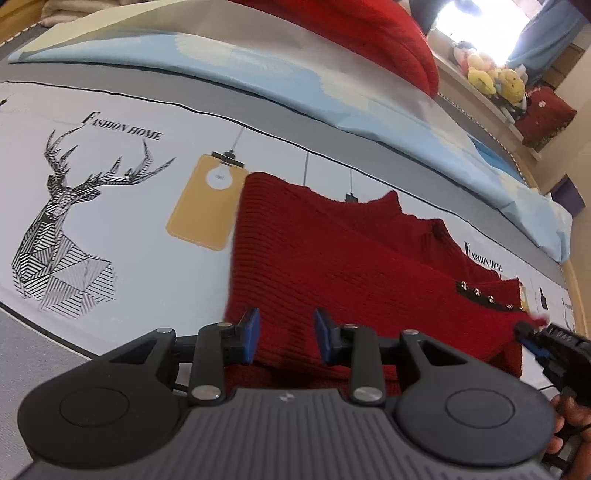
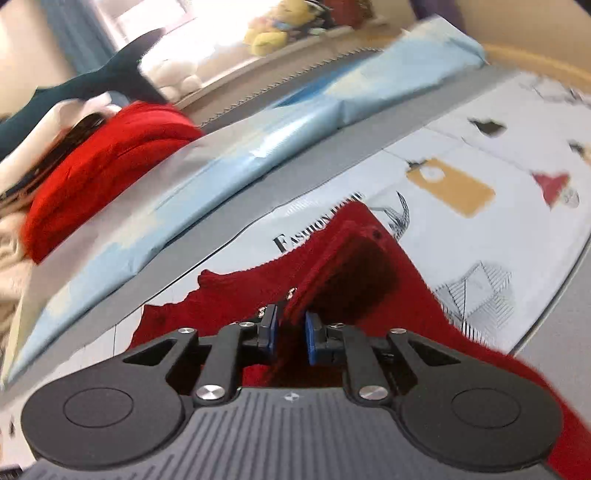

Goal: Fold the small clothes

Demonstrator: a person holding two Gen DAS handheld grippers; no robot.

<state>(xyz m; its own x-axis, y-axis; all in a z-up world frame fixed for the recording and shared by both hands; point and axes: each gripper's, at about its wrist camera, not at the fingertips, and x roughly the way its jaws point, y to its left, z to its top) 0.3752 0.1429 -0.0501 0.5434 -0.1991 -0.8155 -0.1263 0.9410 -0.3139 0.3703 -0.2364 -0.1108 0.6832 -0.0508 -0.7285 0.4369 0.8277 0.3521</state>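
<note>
Right gripper (image 2: 289, 329) clamps a raised fold of the red sweater (image 2: 351, 266) lying on the bedsheet (image 2: 517, 166). Left gripper (image 1: 286, 334) hovers parted over the sweater's hem. Only the left view shows the studded strip (image 1: 487, 297).

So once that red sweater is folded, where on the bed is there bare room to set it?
Left of the red sweater, over the deer print on the bedsheet. The far side is crowded: light blue quilt, a red knit pile.

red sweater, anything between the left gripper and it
Nothing visible. The left gripper sits right over the red sweater with only knit between its pads. The right gripper has a raised fold of the same sweater between its pads.
</note>
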